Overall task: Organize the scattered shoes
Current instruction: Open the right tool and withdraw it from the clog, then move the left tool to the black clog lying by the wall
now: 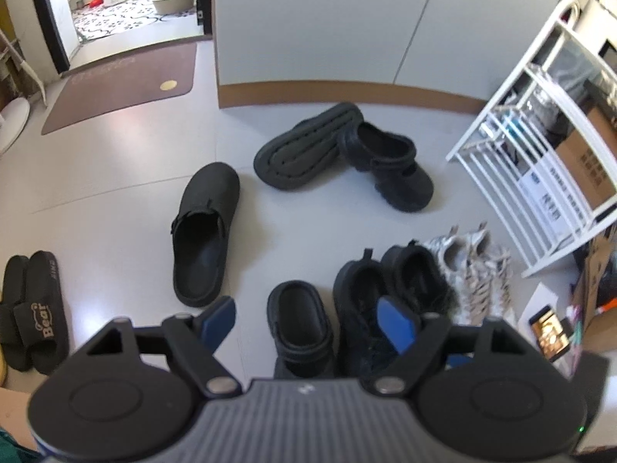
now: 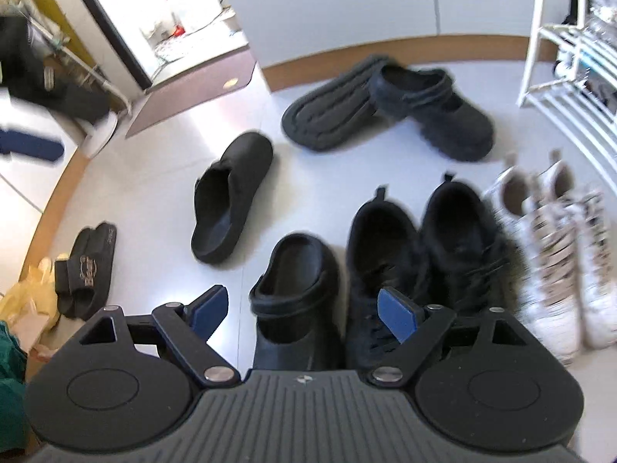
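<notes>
4 shoes are still loose on the floor (image 1: 115, 193), and that is where I see the trouble. The flipped clog (image 1: 308, 146) lies sole-up, leaning on its mate (image 1: 389, 166); if I pinch it by the thick sole edge it may slip or drag the mate along. The mule (image 1: 204, 231) sits alone, angled away from the row, and its partner clog (image 1: 300, 320) is right under my left gripper (image 1: 308, 320), so a careless descent could knock it into the black sneakers (image 1: 389, 293) just beside it.

Both jaws stand wide open with nothing between the pads; the right gripper (image 2: 304, 308) hovers over the same clog (image 2: 297, 289) and the black sneakers (image 2: 424, 254). With both hands over 1 spot, I judge a clash between them possible.

The shoes are mostly matte black: foam-like clogs with heel straps, laced sneakers, plus a pale patterned pair (image 2: 555, 247) at the row's right end, near the white rack (image 1: 540, 135). A pair of slides (image 1: 31, 308) lies well apart at left. The right view is blurred, so finer detail escapes me.
</notes>
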{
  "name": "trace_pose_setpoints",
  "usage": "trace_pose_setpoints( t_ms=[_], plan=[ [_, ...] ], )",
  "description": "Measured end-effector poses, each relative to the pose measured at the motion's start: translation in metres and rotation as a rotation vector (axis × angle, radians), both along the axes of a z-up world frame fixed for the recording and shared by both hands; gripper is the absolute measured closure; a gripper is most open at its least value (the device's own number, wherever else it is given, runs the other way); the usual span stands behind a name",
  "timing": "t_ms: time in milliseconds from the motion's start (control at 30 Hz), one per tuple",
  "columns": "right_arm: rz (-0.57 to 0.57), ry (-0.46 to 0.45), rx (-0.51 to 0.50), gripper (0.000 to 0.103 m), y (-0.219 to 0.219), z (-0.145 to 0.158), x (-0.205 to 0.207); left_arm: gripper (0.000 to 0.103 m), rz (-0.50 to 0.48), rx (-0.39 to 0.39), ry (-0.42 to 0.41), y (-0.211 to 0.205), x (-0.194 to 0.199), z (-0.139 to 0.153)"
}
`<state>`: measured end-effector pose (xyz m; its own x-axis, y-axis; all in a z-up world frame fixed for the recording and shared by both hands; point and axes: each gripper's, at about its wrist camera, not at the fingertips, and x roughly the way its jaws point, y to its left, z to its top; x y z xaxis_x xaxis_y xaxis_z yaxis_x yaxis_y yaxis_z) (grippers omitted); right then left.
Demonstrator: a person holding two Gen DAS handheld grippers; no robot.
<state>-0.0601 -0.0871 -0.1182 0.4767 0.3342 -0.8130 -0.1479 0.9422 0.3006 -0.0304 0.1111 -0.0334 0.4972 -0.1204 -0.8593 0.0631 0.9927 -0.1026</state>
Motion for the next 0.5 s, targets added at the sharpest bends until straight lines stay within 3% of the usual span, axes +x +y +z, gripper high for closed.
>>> trace_pose_setpoints(
  t_ms=[100,200,333,500],
  plan=[
    [0.019,-0.024,-0.062,0.014,-0.018,0.039,0.009,0.012,0.029,-0.059,-0.025,0.006,-0.001,0.011],
    [0.035,-0.075,-0.093,0.012,-0.034,0.077,0.017,0.011,0.044,-0.095,-0.037,0.011,0.0,0.017],
    [0.109,-0.162,-0.165,0.008,-0.051,0.129,0.018,0.008,0.09,-0.104,-0.055,0.014,0.001,0.021],
    [0.194,-0.209,-0.242,0.006,-0.053,0.151,0.015,0.008,0.107,-0.09,-0.065,0.007,0.002,0.02]
  ],
)
